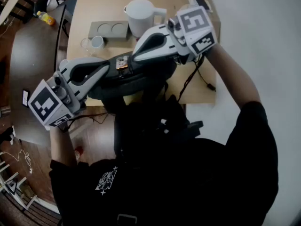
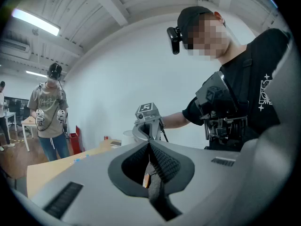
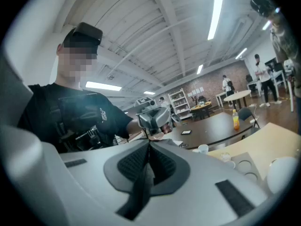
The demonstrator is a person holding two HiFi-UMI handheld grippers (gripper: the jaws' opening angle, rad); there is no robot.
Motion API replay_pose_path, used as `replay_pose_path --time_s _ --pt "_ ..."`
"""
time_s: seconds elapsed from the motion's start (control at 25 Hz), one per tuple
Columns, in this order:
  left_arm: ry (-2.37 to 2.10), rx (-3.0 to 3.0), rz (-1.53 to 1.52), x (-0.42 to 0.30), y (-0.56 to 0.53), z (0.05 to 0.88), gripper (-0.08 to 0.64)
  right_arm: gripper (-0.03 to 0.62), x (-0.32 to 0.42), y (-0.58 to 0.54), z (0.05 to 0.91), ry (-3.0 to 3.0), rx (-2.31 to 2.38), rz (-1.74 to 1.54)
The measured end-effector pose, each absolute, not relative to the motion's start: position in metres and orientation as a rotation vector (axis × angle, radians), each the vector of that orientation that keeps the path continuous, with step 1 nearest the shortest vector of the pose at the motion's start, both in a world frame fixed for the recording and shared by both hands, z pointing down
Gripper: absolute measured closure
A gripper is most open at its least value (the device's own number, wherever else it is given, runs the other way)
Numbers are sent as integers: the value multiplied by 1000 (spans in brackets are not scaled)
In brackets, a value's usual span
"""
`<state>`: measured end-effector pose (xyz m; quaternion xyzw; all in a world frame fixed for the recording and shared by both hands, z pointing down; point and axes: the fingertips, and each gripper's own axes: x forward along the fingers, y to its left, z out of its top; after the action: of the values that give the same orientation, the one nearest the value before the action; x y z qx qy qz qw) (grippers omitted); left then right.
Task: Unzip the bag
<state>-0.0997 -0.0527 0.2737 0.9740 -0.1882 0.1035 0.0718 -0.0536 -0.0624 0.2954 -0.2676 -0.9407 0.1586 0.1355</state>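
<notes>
**Both grippers clenched over the bag**

In the head view the dark bag (image 1: 141,81) sits at the six o'clock edge of the tan table (image 1: 99,4), partly hanging over it towards us. We bring the left gripper (image 1: 116,66) in from eight o'clock and the right gripper (image 1: 134,58) in from two o'clock. Their tips nearly meet nose to nose above the top of the bag.

In the left gripper view the jaws are pressed together. A small orange tab (image 2: 146,177) is pinched between the pads, with dark fabric running down beside it.

In the right gripper view the jaws are likewise clamped, on a dark strip (image 3: 141,187) that trails down out of the pads. We cannot tell which part of the bag this strip is.

A white jug (image 1: 140,15) stands at twelve o'clock from the bag, and a grey tray (image 1: 109,30) lies at eleven.
</notes>
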Motion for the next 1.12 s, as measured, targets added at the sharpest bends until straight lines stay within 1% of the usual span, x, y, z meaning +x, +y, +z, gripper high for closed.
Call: replay_pose_path --time_s 0.08,0.12,0.24,0.32,0.44,0.48,0.56,0.92,1.12 --pt "-564 2950 313 -92 -50 271 561 522 -54 -61 298 -2657 -869 538" --pt "-560 2963 314 -88 -48 269 525 500 -54 -61 300 -2619 -913 573" --pt "-554 3007 359 -83 -32 261 523 497 -57 -59 305 -2494 -1005 661" --pt "-564 3039 403 -82 -23 257 523 454 -59 -61 308 -2408 -1039 719" --pt "-572 3075 483 -76 -13 263 523 441 -63 -60 317 -2287 -1071 760" --pt "-580 3084 524 -75 -11 266 523 428 -64 -59 321 -2249 -1079 767" --pt "-588 3088 580 -73 -9 273 523 427 -65 -58 326 -2186 -1096 786" --pt "-618 3092 544 -69 -7 277 523 428 -69 -53 339 -1916 -1219 894" --pt "-622 3096 535 -69 -8 276 523 428 -68 -47 335 -1803 -1295 888"
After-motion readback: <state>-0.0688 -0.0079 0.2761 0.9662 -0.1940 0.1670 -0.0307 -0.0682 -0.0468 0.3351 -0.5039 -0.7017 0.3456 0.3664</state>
